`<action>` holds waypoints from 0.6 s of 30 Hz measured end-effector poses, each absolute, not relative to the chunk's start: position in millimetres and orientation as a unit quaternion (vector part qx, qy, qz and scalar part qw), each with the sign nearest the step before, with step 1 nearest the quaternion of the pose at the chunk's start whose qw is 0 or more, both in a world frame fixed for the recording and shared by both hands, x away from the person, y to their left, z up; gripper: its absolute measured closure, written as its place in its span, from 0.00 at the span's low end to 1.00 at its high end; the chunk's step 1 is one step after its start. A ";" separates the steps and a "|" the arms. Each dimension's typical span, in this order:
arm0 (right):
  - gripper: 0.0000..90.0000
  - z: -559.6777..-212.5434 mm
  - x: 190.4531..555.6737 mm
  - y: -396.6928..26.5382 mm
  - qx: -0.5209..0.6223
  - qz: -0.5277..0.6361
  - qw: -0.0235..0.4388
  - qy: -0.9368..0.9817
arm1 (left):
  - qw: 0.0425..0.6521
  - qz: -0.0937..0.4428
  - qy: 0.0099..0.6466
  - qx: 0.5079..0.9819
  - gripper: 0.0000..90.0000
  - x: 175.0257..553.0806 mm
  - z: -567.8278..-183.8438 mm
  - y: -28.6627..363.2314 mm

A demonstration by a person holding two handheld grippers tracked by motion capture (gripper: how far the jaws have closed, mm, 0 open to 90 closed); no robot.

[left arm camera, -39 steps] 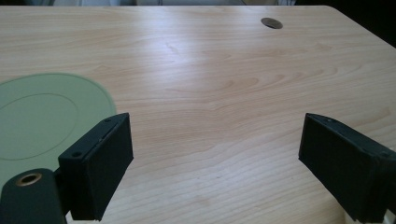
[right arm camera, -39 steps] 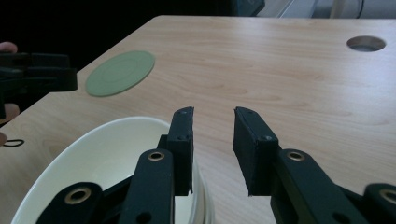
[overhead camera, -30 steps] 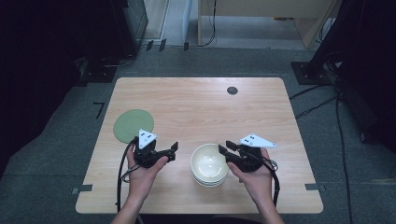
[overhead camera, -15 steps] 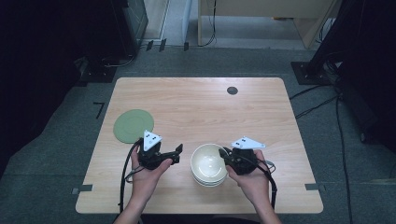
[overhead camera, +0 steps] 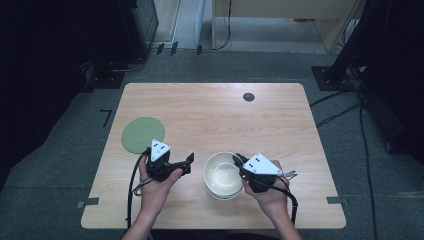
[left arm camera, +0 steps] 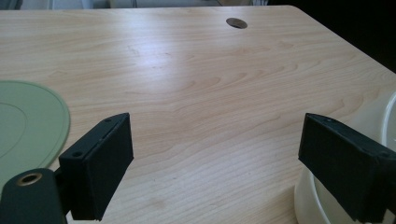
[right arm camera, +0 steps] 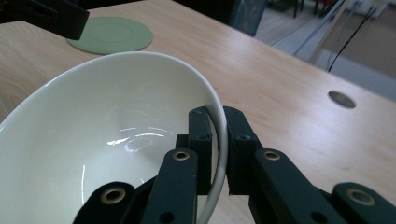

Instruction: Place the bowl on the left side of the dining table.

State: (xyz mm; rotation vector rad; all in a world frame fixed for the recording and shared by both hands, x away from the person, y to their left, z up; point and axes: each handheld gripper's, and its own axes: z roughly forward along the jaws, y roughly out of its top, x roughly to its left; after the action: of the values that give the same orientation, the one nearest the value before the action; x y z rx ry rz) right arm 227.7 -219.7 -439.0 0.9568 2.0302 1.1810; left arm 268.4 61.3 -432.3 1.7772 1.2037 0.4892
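Nearest the person: right gripper (overhead camera: pixel 239 162), jaws clenched on the near-right rim of the top cream bowl (overhead camera: pixel 223 172), one jaw inside the wall and one outside (a grip suited, probably, to lifting it off the bowl nested beneath). Beside the stack: left gripper (overhead camera: pixel 189 163), jaws released and wide, holding nothing, aimed toward the bowls as if to steady them. Farther left: green mat (overhead camera: pixel 143 135), flat on the table (overhead camera: pixel 210 112). Far edge: dark round grommet (overhead camera: pixel 248 97). No legible writing or brand anywhere.
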 end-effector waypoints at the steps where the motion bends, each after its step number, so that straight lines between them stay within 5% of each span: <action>1: 0.93 -438.8 227.9 -220.0 0.368 0.446 0.291 0.762 | 0.453 0.197 0.486 0.721 0.11 268.1 -432.6 60.6; 8: 0.78 -436.0 234.1 -219.5 0.434 0.402 0.224 0.775 | 0.456 0.190 0.480 0.725 0.11 266.1 -432.4 56.9; 12: 0.91 -439.2 232.4 -211.8 0.441 0.370 0.252 0.778 | 0.456 0.188 0.478 0.727 0.11 265.6 -432.4 56.4; 18: 0.93 -439.3 232.2 -218.8 0.439 0.411 0.232 0.765 | 0.460 0.181 0.474 0.729 0.11 264.4 -432.3 53.7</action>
State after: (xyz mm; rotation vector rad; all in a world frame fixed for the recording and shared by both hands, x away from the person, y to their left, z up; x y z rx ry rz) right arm 232.2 -218.8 -439.3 1.2061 2.1009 1.1290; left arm 264.4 53.7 -432.3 1.7935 1.1677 0.4445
